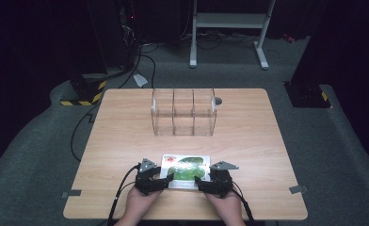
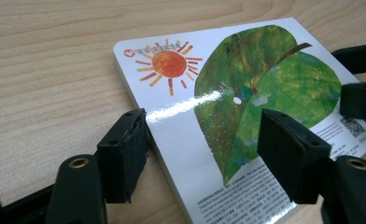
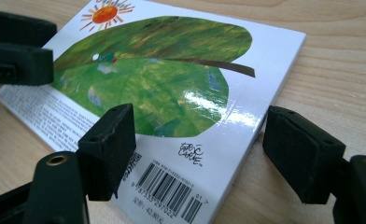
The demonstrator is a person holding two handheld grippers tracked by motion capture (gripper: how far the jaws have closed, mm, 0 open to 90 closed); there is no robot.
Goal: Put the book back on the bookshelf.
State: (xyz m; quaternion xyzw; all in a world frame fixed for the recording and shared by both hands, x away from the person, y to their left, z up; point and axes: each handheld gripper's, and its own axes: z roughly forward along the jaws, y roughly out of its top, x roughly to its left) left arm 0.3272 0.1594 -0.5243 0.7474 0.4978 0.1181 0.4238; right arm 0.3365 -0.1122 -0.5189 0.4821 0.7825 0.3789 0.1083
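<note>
a glossy board book (image 1: 186, 171) lay flat on the desk (image 1: 126, 141) near its front edge, between the left hand-held gripper (image 1: 155, 182) and right hand-held gripper (image 1: 210, 184), both with jaws apart around its short ends and not clamped. stiff, light and likely slick on its face, it seemed best pinched across its thick edges.

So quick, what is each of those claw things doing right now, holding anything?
Left gripper: open, jaws astride an edge of the book, not pressing it.
Right gripper: open, jaws astride the book's barcode corner, holding nothing.
</note>
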